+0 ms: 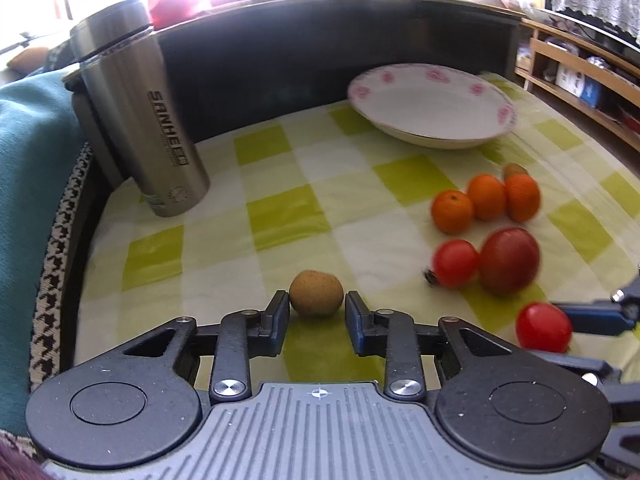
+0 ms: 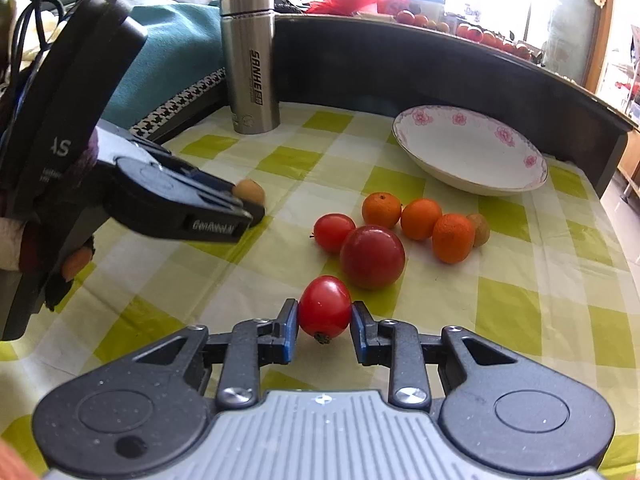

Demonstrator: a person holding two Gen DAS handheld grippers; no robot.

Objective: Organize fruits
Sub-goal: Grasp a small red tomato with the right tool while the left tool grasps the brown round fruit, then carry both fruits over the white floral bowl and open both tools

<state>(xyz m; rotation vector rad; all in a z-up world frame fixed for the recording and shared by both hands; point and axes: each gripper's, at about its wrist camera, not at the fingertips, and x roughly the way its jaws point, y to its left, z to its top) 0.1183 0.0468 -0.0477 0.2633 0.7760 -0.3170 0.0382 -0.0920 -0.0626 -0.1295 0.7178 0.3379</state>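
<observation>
- Left wrist view: a small round tan fruit with a matte, rough skin is bracketed by the left gripper. The black fingers with blue pads sit just beside it on either side; whether the pads press on it or narrow gaps remain cannot be told, so a firm pinch cannot be confirmed.
- The fruit rests on the green-and-white checked tablecloth, a thin glossy sheet with creases, likely slippery under a round object.
- A shallow white ceramic plate with pink flower print stands empty at the far side, judged to be the destination for the fruits.
- Three small orange citrus fruits with dimpled peel are clustered beside a large dark-red smooth round fruit and a small glossy red tomato, all apart from the plate.
- A brushed stainless-steel cylindrical flask stands upright at the left, out of the working path.

- Right wrist view: a smooth, shiny, egg-shaped red tomato with a dried stem end is held between the fingers of the right gripper. The blue pads appear to touch both flanks, so the tomato is judged to be pinched, low over the cloth.
- The left gripper is seen from the side at the left, its tips alongside the tan fruit, close to the cloth.
- The plate lies well beyond the fruit cluster, so a lift over the pile is judged necessary.
</observation>
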